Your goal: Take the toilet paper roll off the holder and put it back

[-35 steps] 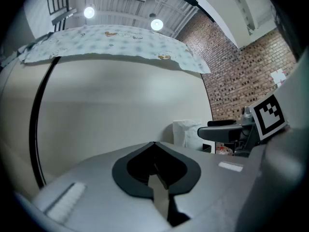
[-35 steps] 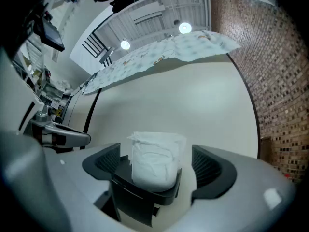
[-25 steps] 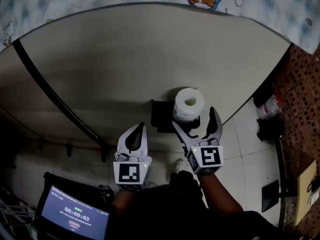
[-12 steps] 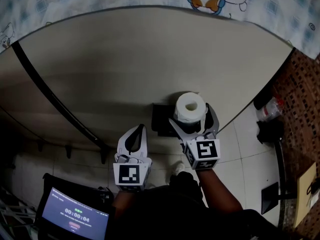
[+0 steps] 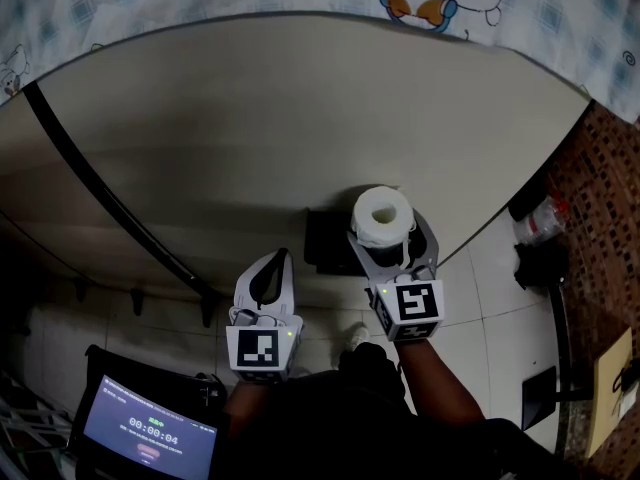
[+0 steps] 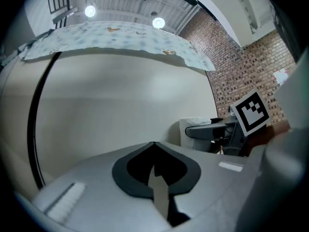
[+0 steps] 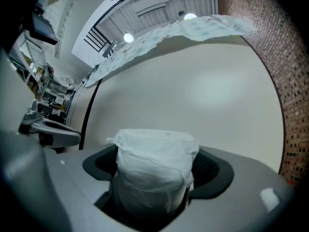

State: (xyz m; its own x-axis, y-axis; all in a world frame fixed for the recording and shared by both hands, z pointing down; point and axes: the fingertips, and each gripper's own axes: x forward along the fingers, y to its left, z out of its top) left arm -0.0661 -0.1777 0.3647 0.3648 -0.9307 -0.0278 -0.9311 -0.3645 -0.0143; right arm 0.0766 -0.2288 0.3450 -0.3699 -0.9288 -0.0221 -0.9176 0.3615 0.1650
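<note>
Your right gripper's [image 5: 388, 230] fingers have just been closing and now pinch the toilet paper roll [image 5: 383, 211] beside the holder [image 5: 325, 240]. Your left gripper's [image 5: 281, 258] fingers, left of the holder, are pressed together.

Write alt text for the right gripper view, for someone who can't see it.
A white toilet paper roll stands upright between the grey jaws of the right gripper, which have just been closing and now press its sides. Behind it is a plain cream wall, with the left gripper at the far left.
</note>
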